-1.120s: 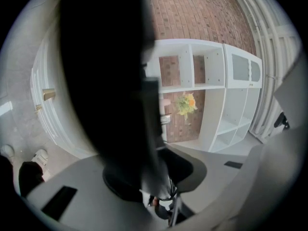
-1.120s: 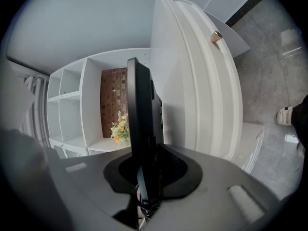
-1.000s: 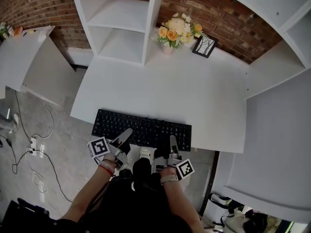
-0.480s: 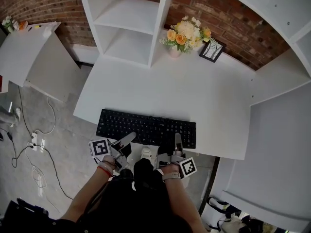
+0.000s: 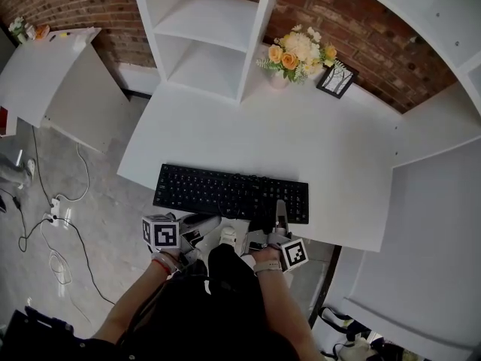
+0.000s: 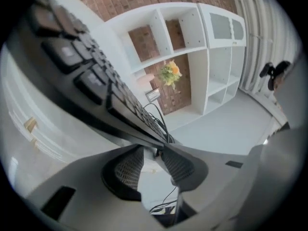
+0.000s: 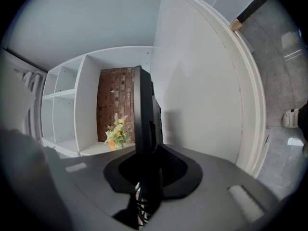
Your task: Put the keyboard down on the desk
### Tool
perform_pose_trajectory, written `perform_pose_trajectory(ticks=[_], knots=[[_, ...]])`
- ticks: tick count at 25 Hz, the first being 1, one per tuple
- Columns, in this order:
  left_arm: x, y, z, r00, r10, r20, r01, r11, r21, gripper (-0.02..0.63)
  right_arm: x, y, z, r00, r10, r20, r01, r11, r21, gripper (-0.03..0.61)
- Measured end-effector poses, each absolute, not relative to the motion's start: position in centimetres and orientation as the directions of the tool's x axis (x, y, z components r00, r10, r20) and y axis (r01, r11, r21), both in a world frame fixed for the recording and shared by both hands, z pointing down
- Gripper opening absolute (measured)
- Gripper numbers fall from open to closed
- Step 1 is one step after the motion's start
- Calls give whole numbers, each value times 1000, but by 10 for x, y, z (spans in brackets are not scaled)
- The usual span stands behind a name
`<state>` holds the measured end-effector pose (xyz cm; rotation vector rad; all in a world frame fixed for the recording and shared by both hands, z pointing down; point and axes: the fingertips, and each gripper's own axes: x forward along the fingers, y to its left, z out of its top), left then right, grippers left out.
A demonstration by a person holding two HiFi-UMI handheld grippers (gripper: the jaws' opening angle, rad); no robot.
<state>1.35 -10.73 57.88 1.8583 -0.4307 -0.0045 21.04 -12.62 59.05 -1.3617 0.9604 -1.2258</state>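
The left gripper (image 5: 201,221) (image 6: 154,150) had just been opened wide, left empty, and drawn off the one black keyboard (image 5: 231,192) (image 6: 91,76) (image 7: 144,114), which lay flat along the white desk's (image 5: 301,141) lower edge. The right gripper (image 5: 279,215) (image 7: 149,165) was clamped on its near edge. One bouquet (image 5: 297,51) and one picture frame (image 5: 337,80) were seen upper right, by a brick wall (image 5: 361,28).

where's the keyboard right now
In the head view the keyboard lies along the front edge of the desk, slightly left of centre, its near right side gripped by the right gripper.
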Motion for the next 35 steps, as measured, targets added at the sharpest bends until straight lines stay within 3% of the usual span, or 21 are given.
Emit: perform_pose_trajectory(ticks=[2,7,11,20,28,35], knots=[[16,-102,580,926,-271,264,-352,-361,864,121,211,-129,591,166,-971,173,69,-163,-984,71],[16,-96,586,880,-269,391,-474,-535,699,29,213,-134,591,178,-968,174,72,-164,-984,71],[7,-108,577,842,-357,405,-540,-565,624,-12,212,-136,590,184,-968,173,76,-161,-984,71],[7,-111,579,818,-347,458,-574,-536,619,-12,211,-141,590,80,-973,218,8,-218,-976,69],[7,-111,586,800,-331,501,-598,-508,619,-12,204,-142,583,-93,-969,228,-71,-222,-972,227],[5,-117,584,803,-344,487,-596,-501,628,-12,187,-131,576,-243,-949,201,-124,-175,-977,264]])
